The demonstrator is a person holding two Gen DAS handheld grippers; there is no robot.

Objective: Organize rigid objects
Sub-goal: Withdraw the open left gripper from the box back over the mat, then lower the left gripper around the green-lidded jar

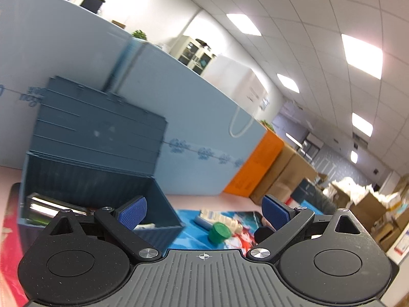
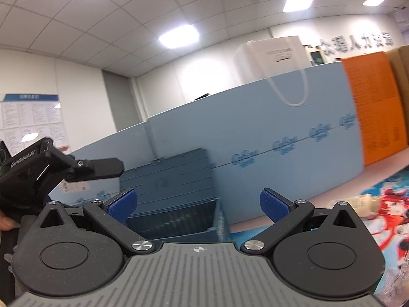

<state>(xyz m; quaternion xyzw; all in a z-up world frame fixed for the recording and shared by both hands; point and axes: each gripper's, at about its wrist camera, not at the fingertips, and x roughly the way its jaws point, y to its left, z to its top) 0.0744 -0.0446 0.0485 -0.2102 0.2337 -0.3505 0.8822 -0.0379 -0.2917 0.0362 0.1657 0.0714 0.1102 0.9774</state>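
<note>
Both grippers empty, tilted up off the table

My left gripper and right gripper gape wide; blur means I could clip the blue bin reaching for the green-capped bottle

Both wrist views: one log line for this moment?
left gripper: open, empty | right gripper: open, empty | blue bin: lid up, items inside | green-capped bottle: lying on mat

- My left jaws stand wide, nothing between them.
- The open grey bin blocks my left; its raised lid walls the back.
- The blue partition closes the counter's far edge.
</note>
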